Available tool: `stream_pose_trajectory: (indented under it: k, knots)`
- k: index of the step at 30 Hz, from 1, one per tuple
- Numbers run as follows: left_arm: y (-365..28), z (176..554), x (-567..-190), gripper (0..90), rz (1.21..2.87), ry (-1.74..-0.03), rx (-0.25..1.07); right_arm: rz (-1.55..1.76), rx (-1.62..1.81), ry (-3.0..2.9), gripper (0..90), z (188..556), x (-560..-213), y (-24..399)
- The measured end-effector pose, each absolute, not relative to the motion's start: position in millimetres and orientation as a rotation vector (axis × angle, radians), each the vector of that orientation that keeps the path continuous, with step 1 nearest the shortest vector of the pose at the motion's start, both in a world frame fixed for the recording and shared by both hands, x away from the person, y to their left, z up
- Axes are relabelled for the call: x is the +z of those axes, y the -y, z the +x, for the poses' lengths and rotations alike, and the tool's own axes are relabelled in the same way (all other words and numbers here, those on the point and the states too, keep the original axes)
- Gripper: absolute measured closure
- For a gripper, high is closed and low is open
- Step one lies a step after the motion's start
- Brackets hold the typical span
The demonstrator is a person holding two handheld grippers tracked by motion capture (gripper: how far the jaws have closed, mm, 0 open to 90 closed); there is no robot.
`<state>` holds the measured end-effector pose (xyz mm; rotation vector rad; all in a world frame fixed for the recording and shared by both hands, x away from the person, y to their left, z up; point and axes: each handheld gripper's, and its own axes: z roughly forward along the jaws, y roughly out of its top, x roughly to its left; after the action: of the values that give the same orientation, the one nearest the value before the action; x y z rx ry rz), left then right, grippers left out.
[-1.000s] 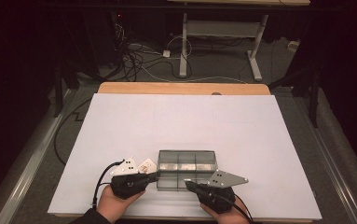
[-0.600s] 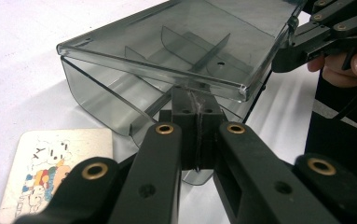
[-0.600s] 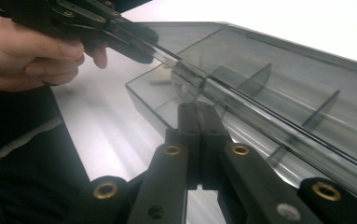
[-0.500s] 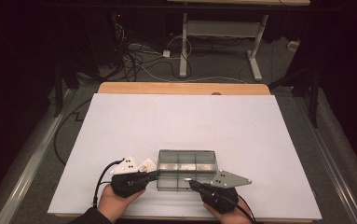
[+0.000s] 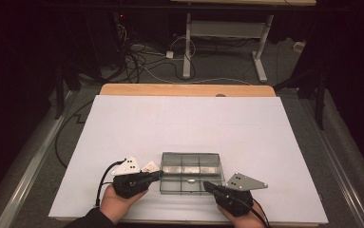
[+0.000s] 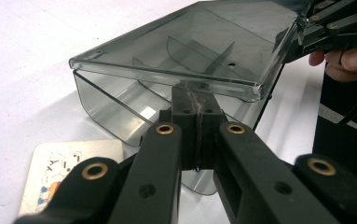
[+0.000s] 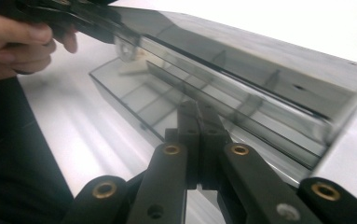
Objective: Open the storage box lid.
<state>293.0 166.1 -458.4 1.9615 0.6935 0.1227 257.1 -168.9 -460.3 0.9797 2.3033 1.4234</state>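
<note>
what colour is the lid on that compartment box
Smoky grey and see-through; the lid shows best in the left gripper view.

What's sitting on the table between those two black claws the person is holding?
A smoky clear plastic compartment box, its lid slightly raised. In the high view, the left claw meets its left end and the right claw its near right corner.

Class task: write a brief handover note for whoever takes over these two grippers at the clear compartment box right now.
Left gripper: shut, its tip under the raised lid at the box's left end.
Right gripper: shut, its tip at the lid's edge at the right end.
Clear compartment box: near the table's front edge; a small card lies to its left.
Done: lid lifted off the tray on the near side.
Left: probably swing the lid fully open.
</note>
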Motion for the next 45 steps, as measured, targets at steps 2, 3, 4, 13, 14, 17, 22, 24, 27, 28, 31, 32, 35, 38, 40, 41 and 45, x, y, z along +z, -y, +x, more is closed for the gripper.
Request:
stream_pose_trajectory:
  k: [2,3,4,13,14,17,22,24,27,28,31,32,35,38,40,41,45]
  knots:
    - [-166.1,294.1,-458.4,87.6,1.962,-0.694,0.125,0.989,1.421,-2.295,90.0,257.2,-460.7,173.8]
    - [-166.2,294.8,-458.4,87.6,1.965,-0.692,0.125,0.993,1.417,-2.292,90.0,257.3,-460.6,175.9]
    - [-166.0,295.4,-458.6,87.6,1.966,-0.692,0.127,0.998,1.416,-2.287,90.0,257.1,-460.5,177.8]
    - [-165.9,299.2,-458.9,87.6,1.961,-0.696,0.126,1.026,1.398,-2.244,90.0,257.2,-459.3,194.0]
    - [-165.9,299.5,-458.9,87.6,1.961,-0.696,0.126,1.028,1.395,-2.241,90.0,257.2,-459.2,195.5]
    - [-165.9,300.1,-459.0,87.6,1.961,-0.696,0.126,1.035,1.394,-2.229,90.0,257.7,-458.8,199.8]
    - [-165.7,301.4,-459.0,87.6,1.959,-0.696,0.127,1.043,1.387,-2.212,90.0,258.7,-458.5,206.9]
    - [-165.5,301.7,-458.8,87.6,1.960,-0.696,0.128,1.049,1.382,-2.205,90.0,259.1,-458.5,209.8]
    - [-165.1,302.5,-459.0,87.6,1.956,-0.695,0.127,1.061,1.379,-2.193,90.0,259.8,-458.5,214.0]
    - [-164.9,302.7,-459.0,87.6,1.957,-0.695,0.127,1.062,1.376,-2.189,90.0,260.0,-458.6,215.4]
    - [-164.6,302.9,-459.2,87.6,1.957,-0.694,0.128,1.069,1.367,-2.182,90.0,260.9,-458.8,218.9]
    - [-164.6,302.9,-459.2,87.6,1.957,-0.694,0.127,1.071,1.361,-2.178,90.0,261.4,-458.9,220.1]
    - [-164.5,302.8,-459.2,87.6,1.955,-0.695,0.129,1.085,1.357,-2.171,90.0,262.6,-459.2,223.3]
    - [-164.0,302.8,-459.4,87.6,1.954,-0.697,0.129,1.087,1.345,-2.163,90.0,264.5,-459.9,226.3]
    - [-163.4,303.1,-459.7,87.6,1.951,-0.698,0.130,1.087,1.326,-2.161,90.0,266.2,-460.6,228.0]
    - [-163.2,303.3,-459.9,87.6,1.948,-0.700,0.129,1.091,1.318,-2.159,90.0,267.2,-461.0,228.8]
    - [-160.8,303.5,-459.8,87.6,1.942,-0.701,0.130,1.102,1.308,-2.150,90.0,272.5,-462.3,232.6]
